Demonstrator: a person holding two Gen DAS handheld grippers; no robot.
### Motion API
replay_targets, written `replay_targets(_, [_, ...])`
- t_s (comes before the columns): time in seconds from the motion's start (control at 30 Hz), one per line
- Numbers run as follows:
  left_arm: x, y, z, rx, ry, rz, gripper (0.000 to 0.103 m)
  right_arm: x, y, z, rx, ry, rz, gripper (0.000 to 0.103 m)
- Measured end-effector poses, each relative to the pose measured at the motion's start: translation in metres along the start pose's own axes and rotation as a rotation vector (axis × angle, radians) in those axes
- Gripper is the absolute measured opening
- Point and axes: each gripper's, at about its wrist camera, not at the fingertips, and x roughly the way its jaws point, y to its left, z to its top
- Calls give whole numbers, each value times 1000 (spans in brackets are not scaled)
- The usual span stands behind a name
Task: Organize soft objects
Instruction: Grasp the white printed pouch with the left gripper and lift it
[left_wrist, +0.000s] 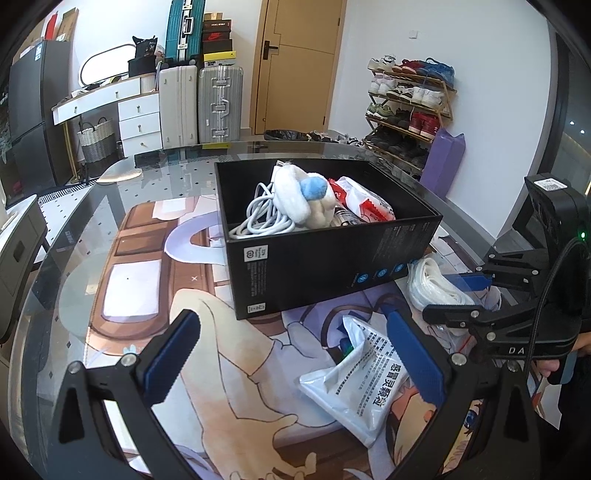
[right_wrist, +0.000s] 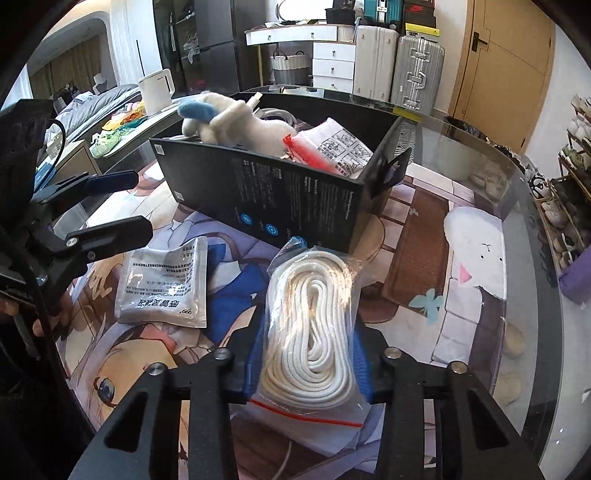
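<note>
Left wrist view: the left gripper (left_wrist: 291, 354) is hovering low over the worktop (left_wrist: 110, 192), its jaws standing wide apart with nothing between them; the silver sachet (left_wrist: 354, 384) is lying flat on the printed mat (left_wrist: 155, 295) just ahead of the right-hand blue pad, so the open stance is judged to be readiness for that sachet; the black box (left_wrist: 325, 273) is sitting beyond it as the collecting container, already holding a white plush toy (left_wrist: 299, 199), a coiled grey cable (left_wrist: 258, 218) and a red-and-white packet (left_wrist: 362, 203); the right gripper (left_wrist: 476, 295) is reaching in from the right edge beside the box, its blue pads meeting the bagged rope (left_wrist: 432, 284).

Right wrist view: the right gripper's jaws are clamping the bagged rope (right_wrist: 314, 332) from both sides, blue pads pressing into the clear zip bag; the bag's lower end is resting on the mat, its far end lying against the near wall of the black box (right_wrist: 280, 206); the grip across the coil's width is judged suited to lifting the soft bundle whole into the box; the sachet (right_wrist: 166, 284) is lying to the left, apart from the rope; the left gripper (right_wrist: 122, 206) is showing at the left edge with jaws apart and empty.
</note>
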Motion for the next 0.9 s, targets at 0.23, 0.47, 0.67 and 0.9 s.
replay_targets(0.23, [0, -6, 0, 44, 21, -36, 102, -30, 8, 3, -36, -80, 46, 40])
replay_targets(0.47, [-3, -24, -2, 157, 57, -59, 102, -58, 10, 4, -43, -154, 93, 40])
replay_targets(0.67, [0, -39, -6, 233, 110, -80, 102, -61, 12, 6, -35, -168, 107, 40])
replay_targets(0.9, [8, -55, -13, 310, 159, -79, 91, -55, 12, 6, -34, -155, 105, 40])
